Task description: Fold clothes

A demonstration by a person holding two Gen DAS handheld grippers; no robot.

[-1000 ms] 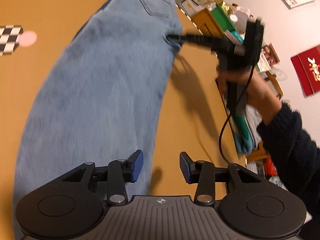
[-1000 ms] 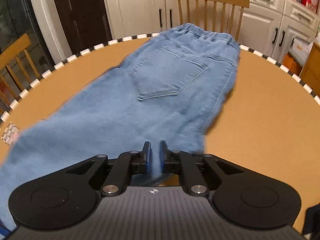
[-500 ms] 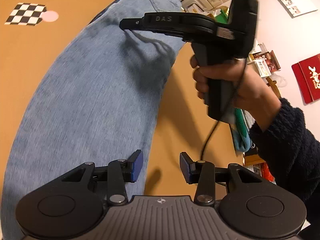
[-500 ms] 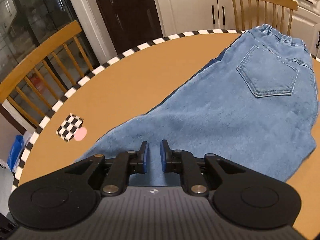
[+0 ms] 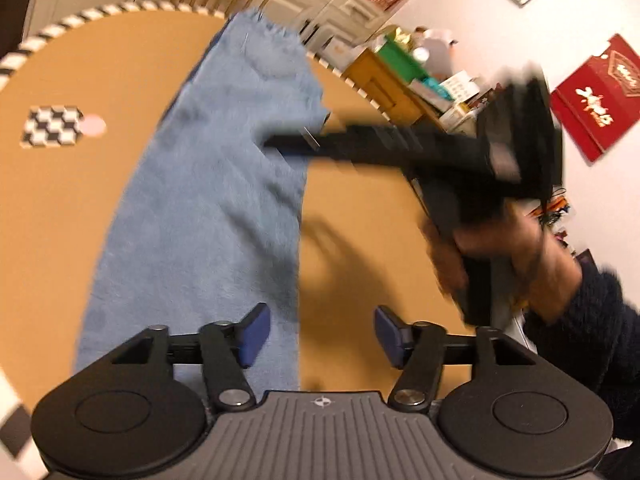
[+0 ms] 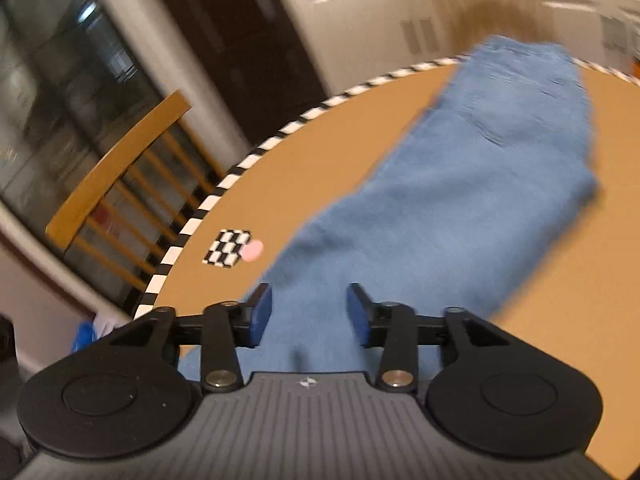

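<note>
So both our left gripper (image 5: 320, 334) and right gripper (image 6: 308, 314) have just been opening with nothing between them, jeans (image 6: 460, 208) flat along the table (image 5: 376, 240), looks like we're lining up the next fold.

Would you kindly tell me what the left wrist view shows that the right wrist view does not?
Only the left wrist view shows the right gripper from outside, the hand holding it, a cluttered shelf and a red box. Only the right wrist view shows a wooden chair beside a dark window. Both show the jeans lying flat on the tan table and the checkered marker.
</note>
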